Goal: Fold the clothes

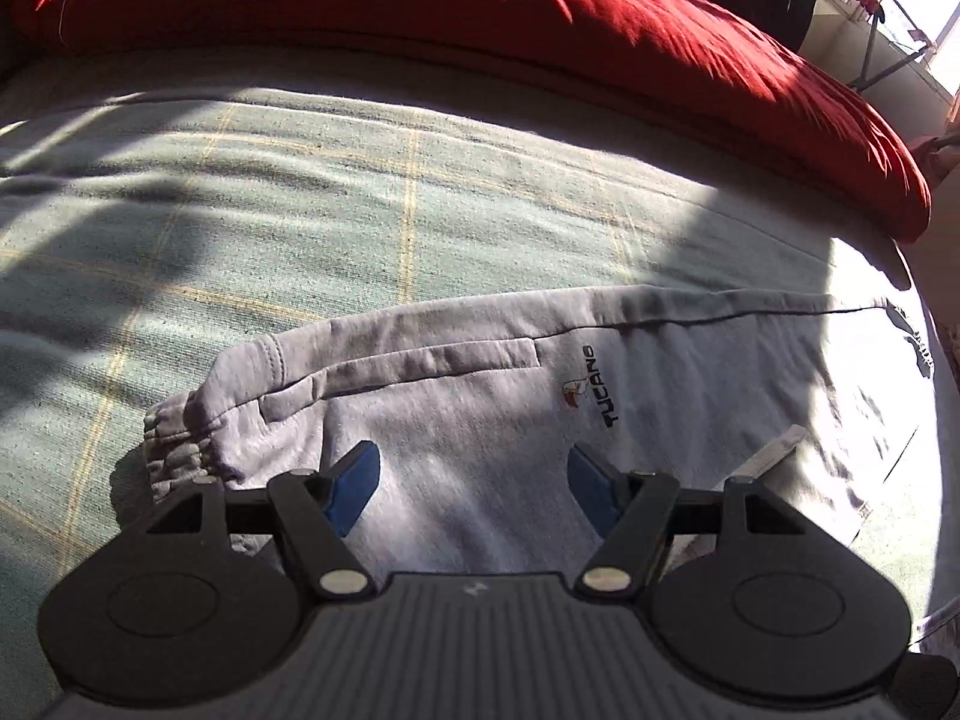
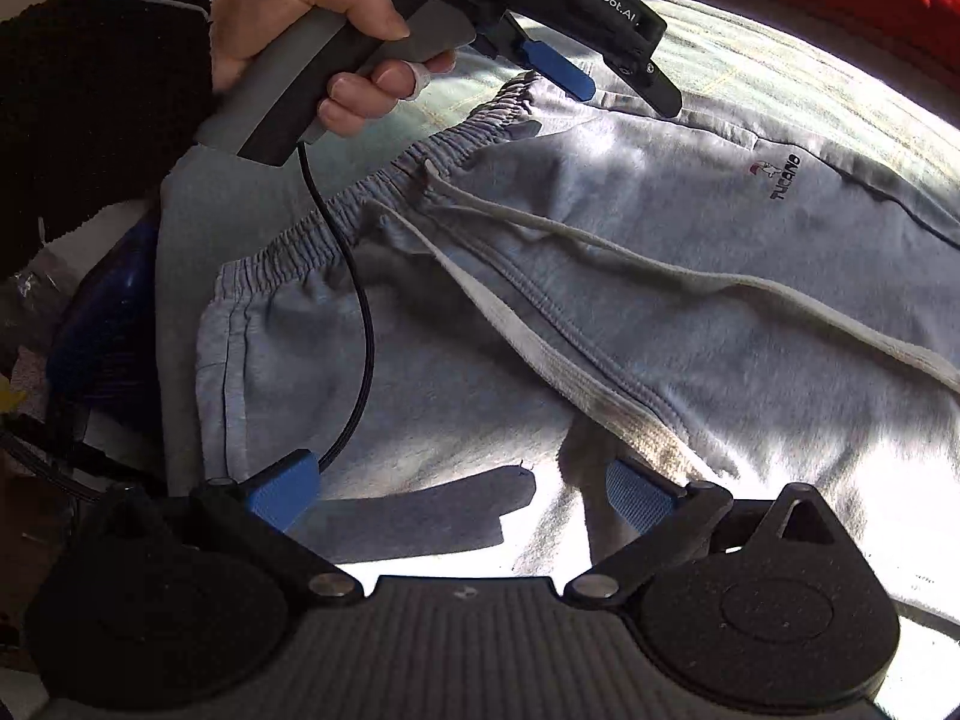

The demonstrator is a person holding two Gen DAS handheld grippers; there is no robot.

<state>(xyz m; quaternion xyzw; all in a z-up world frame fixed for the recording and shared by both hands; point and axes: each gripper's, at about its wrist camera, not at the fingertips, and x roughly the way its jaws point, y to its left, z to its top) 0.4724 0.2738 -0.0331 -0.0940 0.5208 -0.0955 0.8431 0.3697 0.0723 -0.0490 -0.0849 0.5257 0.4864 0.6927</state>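
Now, garment: grey sweatpants [image 1: 492, 396] lying spread on the green checked bed cover [image 1: 240, 228], drawstring [image 2: 600, 252] trailing across the front
Left gripper [image 1: 474, 480]: jaws standing apart, hovering above the fabric, gripping nothing
Right gripper [image 2: 462, 492]: jaws spread wide, hanging over the waistband [image 2: 336, 210] side, clamping nothing
Backdrop: red duvet [image 1: 480, 18] lying behind
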